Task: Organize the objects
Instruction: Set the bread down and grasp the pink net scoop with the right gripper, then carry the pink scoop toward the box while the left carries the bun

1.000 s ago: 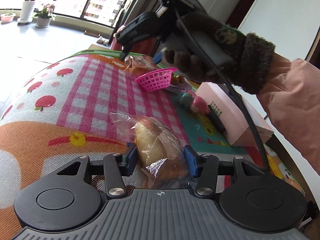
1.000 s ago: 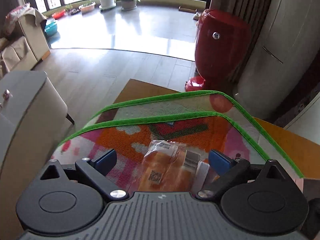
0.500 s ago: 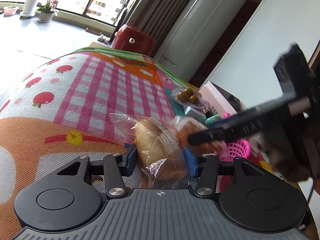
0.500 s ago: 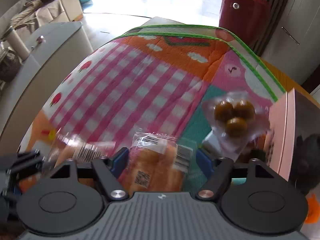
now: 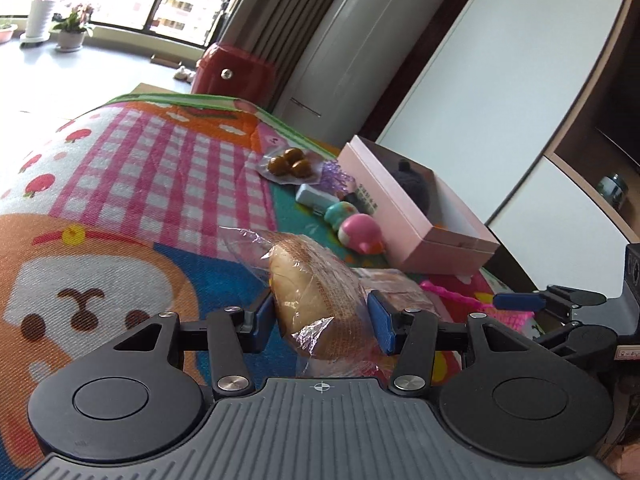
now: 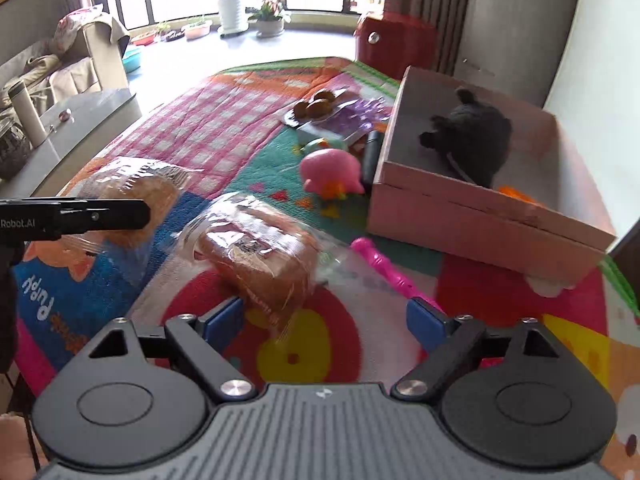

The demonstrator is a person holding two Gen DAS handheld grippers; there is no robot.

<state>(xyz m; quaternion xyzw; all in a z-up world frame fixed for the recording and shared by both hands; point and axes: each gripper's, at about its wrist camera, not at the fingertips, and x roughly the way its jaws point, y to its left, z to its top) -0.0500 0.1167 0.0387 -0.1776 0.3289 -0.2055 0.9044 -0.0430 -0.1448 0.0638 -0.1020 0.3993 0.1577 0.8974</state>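
Note:
My left gripper (image 5: 322, 316) is shut on a wrapped bread roll (image 5: 314, 292) and holds it over the colourful mat. The same roll (image 6: 132, 196) shows at the left of the right wrist view, behind a black left finger (image 6: 100, 214). My right gripper (image 6: 324, 318) is open, its jaws wide apart. A second wrapped bread loaf (image 6: 260, 256) lies on the mat just ahead of its left jaw, loose. That loaf (image 5: 396, 284) peeks out behind the held roll in the left wrist view.
An open pink box (image 6: 480, 216) with a dark plush toy (image 6: 472, 140) stands at right. A pink toy (image 6: 332, 170), a teal toy (image 5: 340, 212), brown balls in a bag (image 5: 290, 166) and a pink basket (image 6: 384, 268) lie on the mat (image 6: 224, 120).
My right gripper has carried its bread loaf back across the mat, opened and let it go beside the left gripper. The left gripper still holds its roll.

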